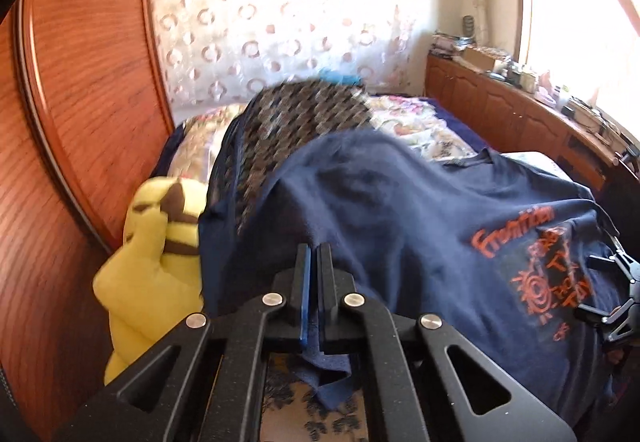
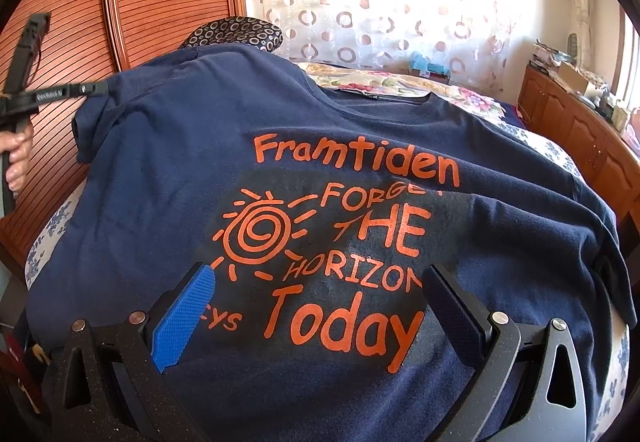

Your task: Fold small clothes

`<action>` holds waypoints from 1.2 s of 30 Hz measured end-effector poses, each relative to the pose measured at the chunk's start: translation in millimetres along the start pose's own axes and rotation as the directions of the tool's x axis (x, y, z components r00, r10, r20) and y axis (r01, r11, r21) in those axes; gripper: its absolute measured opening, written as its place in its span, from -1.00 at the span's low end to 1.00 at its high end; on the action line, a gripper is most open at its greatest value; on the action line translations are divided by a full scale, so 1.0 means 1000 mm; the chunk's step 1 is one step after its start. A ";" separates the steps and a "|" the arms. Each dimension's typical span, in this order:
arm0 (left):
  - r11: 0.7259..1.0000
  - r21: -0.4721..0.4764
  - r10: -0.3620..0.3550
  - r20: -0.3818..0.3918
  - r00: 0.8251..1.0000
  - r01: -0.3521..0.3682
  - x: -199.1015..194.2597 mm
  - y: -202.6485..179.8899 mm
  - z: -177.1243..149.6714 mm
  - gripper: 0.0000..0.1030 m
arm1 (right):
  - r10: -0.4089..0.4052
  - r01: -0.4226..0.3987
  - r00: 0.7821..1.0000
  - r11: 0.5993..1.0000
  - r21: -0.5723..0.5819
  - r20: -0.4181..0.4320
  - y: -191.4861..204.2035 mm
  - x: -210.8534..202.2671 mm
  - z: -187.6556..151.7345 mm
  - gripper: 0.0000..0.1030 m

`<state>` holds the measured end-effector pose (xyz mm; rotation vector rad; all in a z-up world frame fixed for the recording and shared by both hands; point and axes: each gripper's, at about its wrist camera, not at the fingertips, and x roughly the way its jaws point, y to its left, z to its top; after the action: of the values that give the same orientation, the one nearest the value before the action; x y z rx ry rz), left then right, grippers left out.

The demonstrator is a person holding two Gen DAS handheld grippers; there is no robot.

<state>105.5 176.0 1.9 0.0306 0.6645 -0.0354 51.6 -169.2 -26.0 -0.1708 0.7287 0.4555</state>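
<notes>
Floral-print bed [image 2: 560, 158] carries a navy cotton T-shirt with orange print [image 2: 320, 170] spread print-up, collar at 12 o'clock. Left gripper [image 1: 314, 254] has its jaws pressed together, pinching the shirt's sleeve edge at 9 o'clock. Right gripper [image 2: 320, 282] hovers over the hem with jaws spread. Carry the sleeve toward 3 o'clock, low and taut; pin the hem if fabric drags
</notes>
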 end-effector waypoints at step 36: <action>0.992 -0.099 -0.075 0.064 0.995 0.081 -0.036 -0.052 -0.057 0.56 | 0.205 -0.203 0.978 0.977 -0.060 0.027 0.010 0.000 0.034 0.27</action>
<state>39.6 127.0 -21.7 -0.0938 0.6067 -0.0781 67.2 -150.2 -1.0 -0.1424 0.7042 0.6741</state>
